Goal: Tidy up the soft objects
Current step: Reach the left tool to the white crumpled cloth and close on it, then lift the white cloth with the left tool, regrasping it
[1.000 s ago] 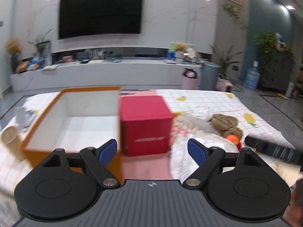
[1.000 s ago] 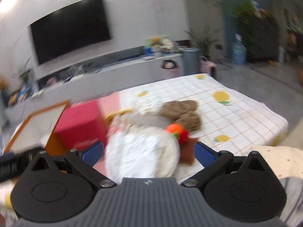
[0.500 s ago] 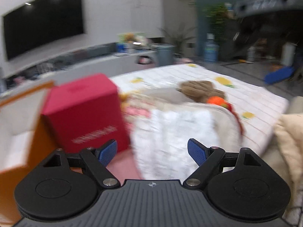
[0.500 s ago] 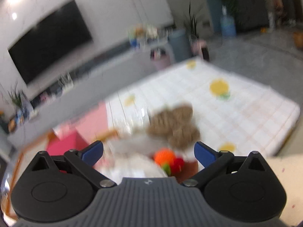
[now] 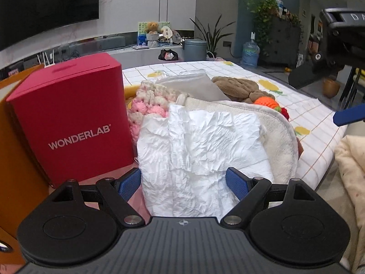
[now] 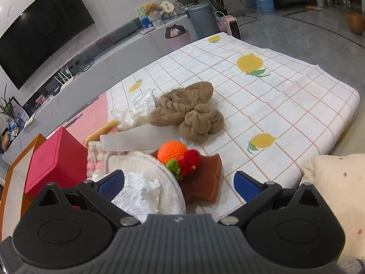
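Left gripper (image 5: 183,181) now nearer white tissue (image 5: 200,146), both grippers' jaws spread, empty

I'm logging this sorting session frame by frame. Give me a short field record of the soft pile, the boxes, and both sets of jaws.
surface: white checked cloth with lemon prints
top of pile: crumpled white tissue paper on cream fleece cloth
behind it: pink-and-white crochet piece, brown plush towel, orange crochet ball
boxes: red WONDERLAB box beside open orange box
left gripper: jaws open, empty, the tissue between them
right gripper: jaws open, empty
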